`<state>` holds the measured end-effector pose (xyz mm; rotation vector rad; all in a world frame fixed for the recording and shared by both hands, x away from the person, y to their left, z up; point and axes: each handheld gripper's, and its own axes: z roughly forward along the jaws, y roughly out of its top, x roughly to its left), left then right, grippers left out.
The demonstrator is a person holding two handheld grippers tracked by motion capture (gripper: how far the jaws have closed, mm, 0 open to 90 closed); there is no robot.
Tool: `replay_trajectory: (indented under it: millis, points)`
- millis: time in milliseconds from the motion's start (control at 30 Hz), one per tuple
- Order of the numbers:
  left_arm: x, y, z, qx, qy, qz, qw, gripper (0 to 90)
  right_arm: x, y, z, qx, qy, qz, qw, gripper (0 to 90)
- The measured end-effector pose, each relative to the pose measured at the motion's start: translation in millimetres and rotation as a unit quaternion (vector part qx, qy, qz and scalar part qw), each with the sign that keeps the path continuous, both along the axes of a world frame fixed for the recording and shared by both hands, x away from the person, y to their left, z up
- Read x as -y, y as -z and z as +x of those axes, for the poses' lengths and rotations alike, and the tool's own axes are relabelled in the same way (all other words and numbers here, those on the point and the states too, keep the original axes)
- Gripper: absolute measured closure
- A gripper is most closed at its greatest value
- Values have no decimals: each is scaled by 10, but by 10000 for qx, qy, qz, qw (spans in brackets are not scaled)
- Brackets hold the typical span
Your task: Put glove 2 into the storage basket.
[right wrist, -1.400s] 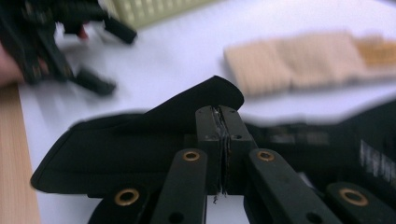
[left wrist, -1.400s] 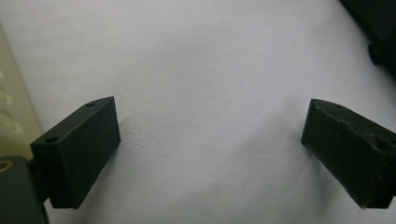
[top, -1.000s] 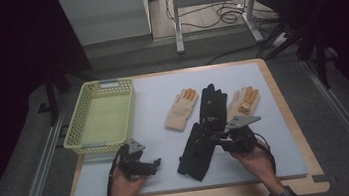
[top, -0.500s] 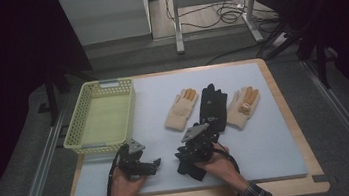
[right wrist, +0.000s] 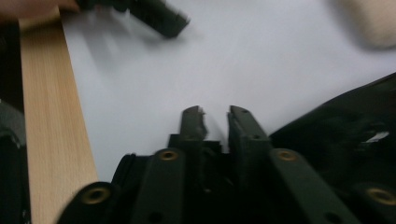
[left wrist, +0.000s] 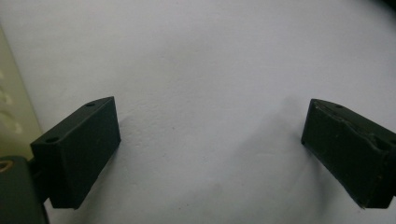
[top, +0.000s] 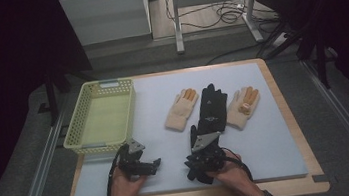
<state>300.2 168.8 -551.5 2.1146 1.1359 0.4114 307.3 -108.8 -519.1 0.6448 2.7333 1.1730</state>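
Pale blue-grey mat, smooth and matte, laid over a light wooden desk with visible grain at the edges. Near the left rim, a rectangular yellow-green plastic basket with latticed walls. Toward the middle, three gloves lying flat, fingers pointing away: a cream knitted glove with orange fingertips, a black glove of smooth, faintly glossy fabric, long and narrow, and a second cream glove just beside it.

Left claw resting low on bare mat, near the basket's front corner; blocky matte black jaws spread wide, nothing between them.

Right claw at the near end of the black glove, jaws drawn close with only a slim gap, bare mat showing between the tips; glove fabric bunched just beside the right jaw, touching or not, cannot tell.
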Motion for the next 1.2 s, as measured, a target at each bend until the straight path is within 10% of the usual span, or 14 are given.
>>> replay_trajectory:
  millis: [233,633,967,1200]
  points:
    - [2,1,0,3,-14,-16,10000,47,200,-217,318,229,494,210,9983,678]
    - [-1,-1,0,-9,4,0,10000,46,749,-263,1039,614,1742,-71,9828,684]
    - [0,-1,0,-14,2,-11,10000,46,709,-52,1655,568,2199,-709,9713,391]
    - [0,0,0,3,1,-3,10000,46,657,-18,1689,433,2385,-782,9670,609]
